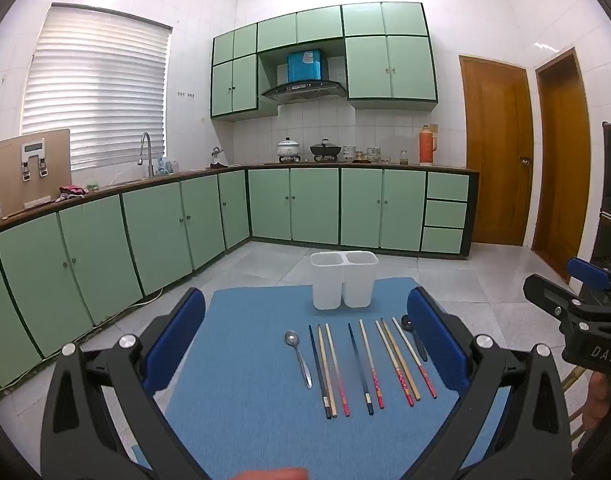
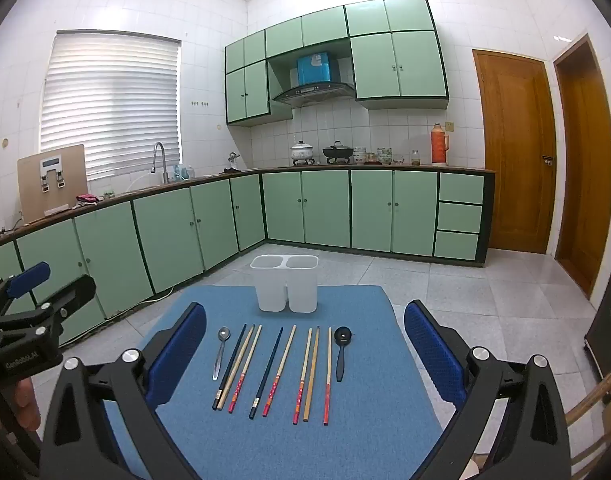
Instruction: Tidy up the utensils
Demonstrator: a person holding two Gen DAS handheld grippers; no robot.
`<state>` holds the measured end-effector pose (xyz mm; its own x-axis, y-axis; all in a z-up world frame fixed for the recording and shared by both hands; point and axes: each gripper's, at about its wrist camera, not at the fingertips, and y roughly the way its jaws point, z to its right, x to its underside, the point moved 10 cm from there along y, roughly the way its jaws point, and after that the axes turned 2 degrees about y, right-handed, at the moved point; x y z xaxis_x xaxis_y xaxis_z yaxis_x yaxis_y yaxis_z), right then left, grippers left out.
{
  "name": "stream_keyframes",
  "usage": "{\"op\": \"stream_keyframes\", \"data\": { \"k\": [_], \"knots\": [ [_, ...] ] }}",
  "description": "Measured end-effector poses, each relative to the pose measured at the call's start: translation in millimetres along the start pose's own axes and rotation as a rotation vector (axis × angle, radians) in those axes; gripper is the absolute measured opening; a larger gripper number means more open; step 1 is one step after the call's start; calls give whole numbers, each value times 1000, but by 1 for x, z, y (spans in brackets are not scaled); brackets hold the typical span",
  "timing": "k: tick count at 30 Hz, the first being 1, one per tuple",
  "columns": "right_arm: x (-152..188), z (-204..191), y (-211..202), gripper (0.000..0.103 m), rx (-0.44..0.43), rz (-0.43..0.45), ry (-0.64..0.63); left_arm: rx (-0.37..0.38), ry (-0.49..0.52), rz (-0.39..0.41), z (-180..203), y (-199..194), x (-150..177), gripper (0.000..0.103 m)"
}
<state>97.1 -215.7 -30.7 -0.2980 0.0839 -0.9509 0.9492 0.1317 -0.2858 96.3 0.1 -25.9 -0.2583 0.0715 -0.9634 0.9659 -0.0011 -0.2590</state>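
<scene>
A white two-compartment utensil holder [image 1: 343,280] [image 2: 285,283] stands empty at the far edge of a blue mat [image 1: 241,380] [image 2: 369,420]. In front of it lie a metal spoon [image 1: 298,356] [image 2: 221,350], several chopsticks [image 1: 365,364] [image 2: 279,372] in a row, and a black spoon [image 1: 414,338] [image 2: 341,350]. My left gripper [image 1: 305,332] is open and empty, held above the mat. My right gripper [image 2: 305,340] is open and empty, above the mat; it also shows at the right edge of the left wrist view [image 1: 577,300].
The mat covers a small table on a tiled kitchen floor [image 2: 445,280]. Green base cabinets [image 1: 297,208] run along the left and far walls. Wooden doors [image 2: 517,152] stand at the right. A wooden chair part [image 2: 597,392] shows at lower right.
</scene>
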Motion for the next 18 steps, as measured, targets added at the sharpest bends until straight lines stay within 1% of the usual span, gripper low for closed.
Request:
{"op": "stream_keyframes", "data": {
  "k": [7, 12, 15, 18],
  "knots": [
    [0, 0, -1, 97, 1, 3, -2, 9, 5, 4, 2, -2, 0, 98],
    [0, 0, 0, 97, 1, 0, -2, 0, 4, 6, 1, 1, 10, 98],
    [0, -1, 0, 97, 1, 0, -4, -3, 4, -4, 5, -3, 0, 98],
    [-1, -1, 0, 97, 1, 1, -4, -5, 4, -3, 5, -4, 0, 98]
  ]
}}
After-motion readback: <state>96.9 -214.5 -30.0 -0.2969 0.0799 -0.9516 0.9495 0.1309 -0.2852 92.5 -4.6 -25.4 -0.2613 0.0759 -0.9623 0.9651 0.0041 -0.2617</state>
